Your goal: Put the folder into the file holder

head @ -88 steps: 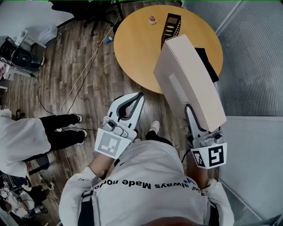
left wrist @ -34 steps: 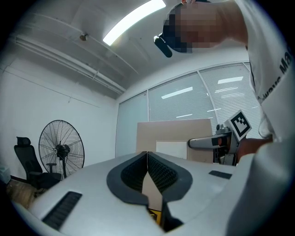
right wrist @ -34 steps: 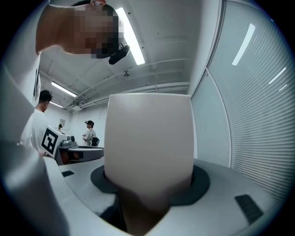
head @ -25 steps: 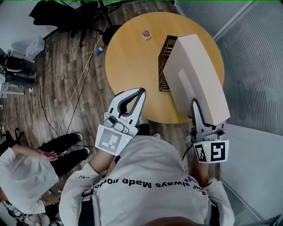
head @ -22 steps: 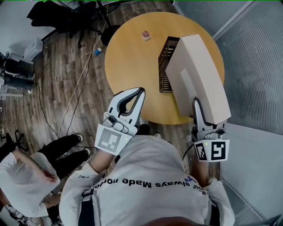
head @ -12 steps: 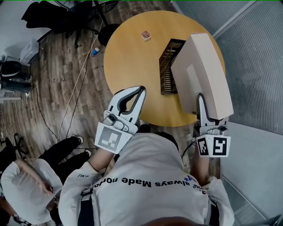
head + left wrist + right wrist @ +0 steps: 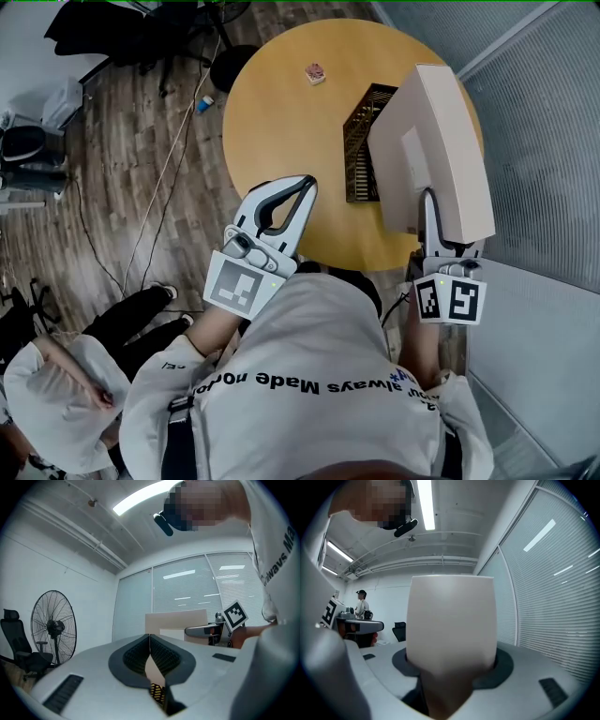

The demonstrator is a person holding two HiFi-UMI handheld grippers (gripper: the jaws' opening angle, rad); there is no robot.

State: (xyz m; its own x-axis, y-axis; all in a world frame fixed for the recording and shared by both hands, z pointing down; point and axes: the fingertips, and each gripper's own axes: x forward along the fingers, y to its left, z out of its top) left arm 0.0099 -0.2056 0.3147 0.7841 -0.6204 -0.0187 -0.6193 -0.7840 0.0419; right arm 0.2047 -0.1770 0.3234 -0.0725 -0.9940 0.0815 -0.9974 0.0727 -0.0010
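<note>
A thick beige box folder (image 7: 436, 141) is raised on edge over the right side of the round wooden table (image 7: 281, 103). My right gripper (image 7: 428, 204) is shut on its near lower end, and the folder (image 7: 450, 620) fills that gripper's view between the jaws (image 7: 450, 670). The black mesh file holder (image 7: 361, 141) lies on the table just left of the folder, partly hidden by it. My left gripper (image 7: 307, 182) hovers at the table's near edge, shut and holding nothing, its tips (image 7: 150, 637) touching. From the left gripper view the folder (image 7: 176, 620) shows beyond the jaws.
A small reddish object (image 7: 315, 72) sits on the far part of the table. A glass wall with blinds (image 7: 544, 141) runs close on the right. A seated person (image 7: 56, 384) is at lower left. A black chair (image 7: 122, 23) and cables lie on the wooden floor.
The folder has shifted right and stands steeper, which uncovers more of the file holder. The table has come nearer. The left gripper stays shut and has moved slightly right.
</note>
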